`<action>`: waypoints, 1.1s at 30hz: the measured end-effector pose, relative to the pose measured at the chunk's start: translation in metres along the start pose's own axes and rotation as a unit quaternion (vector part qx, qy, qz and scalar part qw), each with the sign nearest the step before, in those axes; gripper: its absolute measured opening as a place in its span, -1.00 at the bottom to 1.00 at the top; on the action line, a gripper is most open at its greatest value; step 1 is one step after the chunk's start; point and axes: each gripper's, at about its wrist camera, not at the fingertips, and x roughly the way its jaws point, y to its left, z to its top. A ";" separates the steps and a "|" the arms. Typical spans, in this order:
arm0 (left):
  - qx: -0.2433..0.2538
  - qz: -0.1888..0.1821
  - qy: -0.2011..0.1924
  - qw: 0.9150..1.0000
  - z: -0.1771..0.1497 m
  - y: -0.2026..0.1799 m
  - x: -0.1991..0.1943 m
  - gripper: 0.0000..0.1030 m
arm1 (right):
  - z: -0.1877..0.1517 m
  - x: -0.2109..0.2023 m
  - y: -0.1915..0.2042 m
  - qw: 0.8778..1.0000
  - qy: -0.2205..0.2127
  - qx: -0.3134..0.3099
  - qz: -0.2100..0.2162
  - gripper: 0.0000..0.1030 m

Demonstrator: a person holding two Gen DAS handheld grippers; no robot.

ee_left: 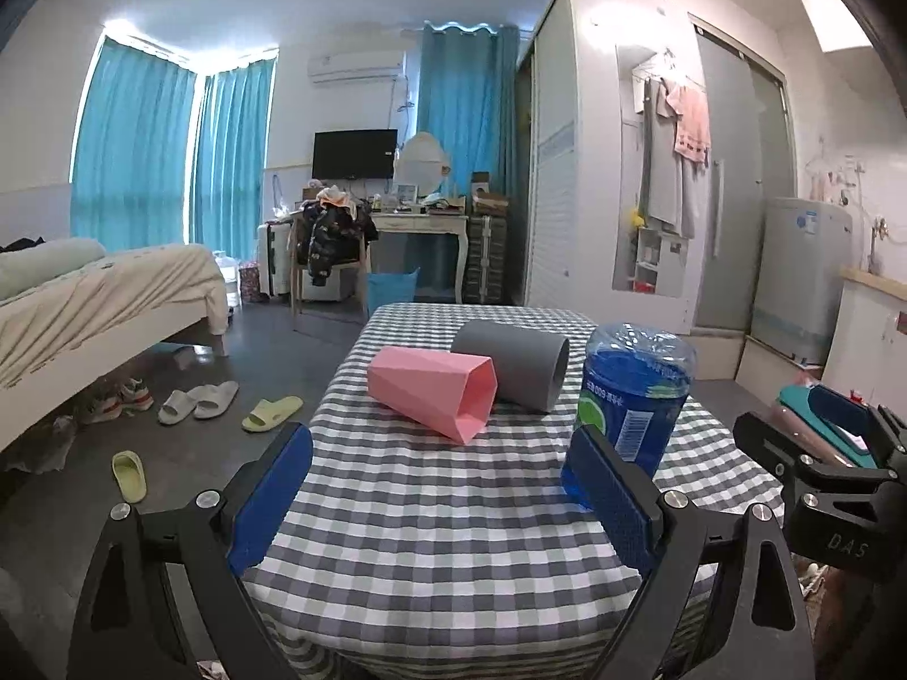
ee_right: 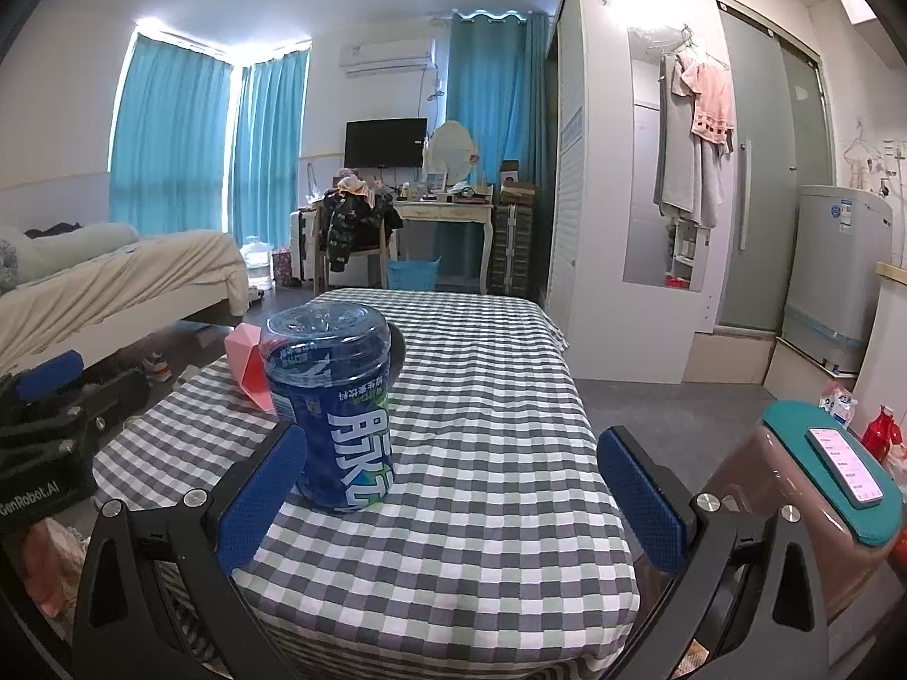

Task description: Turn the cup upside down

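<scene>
Three cups are on the checked tablecloth (ee_left: 431, 515). A pink faceted cup (ee_left: 433, 391) lies on its side, mouth toward me. Behind it a grey cup (ee_left: 513, 365) also lies on its side. A blue cup cut from a bottle (ee_left: 629, 396) stands with its closed end up and its label inverted. My left gripper (ee_left: 442, 501) is open and empty, short of the pink cup. My right gripper (ee_right: 453, 501) is open and empty, with the blue cup (ee_right: 331, 413) just ahead of its left finger (ee_right: 263, 493). In the right wrist view the pink cup (ee_right: 246, 365) is mostly hidden.
A pink stool with a teal seat (ee_right: 833, 470) carrying a phone (ee_right: 844, 467) stands right of the table. A bed (ee_left: 96, 294) is to the left, with slippers (ee_left: 198, 399) on the floor. A wardrobe (ee_left: 572, 170) and a washing machine (ee_left: 799, 277) stand beyond.
</scene>
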 end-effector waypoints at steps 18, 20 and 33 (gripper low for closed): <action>-0.002 -0.007 0.009 1.000 -0.001 0.001 0.000 0.85 | 0.001 0.000 0.003 1.000 0.004 -0.003 0.002 0.99; -0.003 -0.007 0.008 1.000 -0.002 0.001 -0.001 0.85 | 0.001 0.000 0.003 1.000 0.004 -0.004 0.002 0.99; -0.003 -0.007 0.010 1.000 -0.002 0.001 -0.002 0.85 | -0.002 0.002 0.002 1.000 0.011 -0.006 0.003 0.99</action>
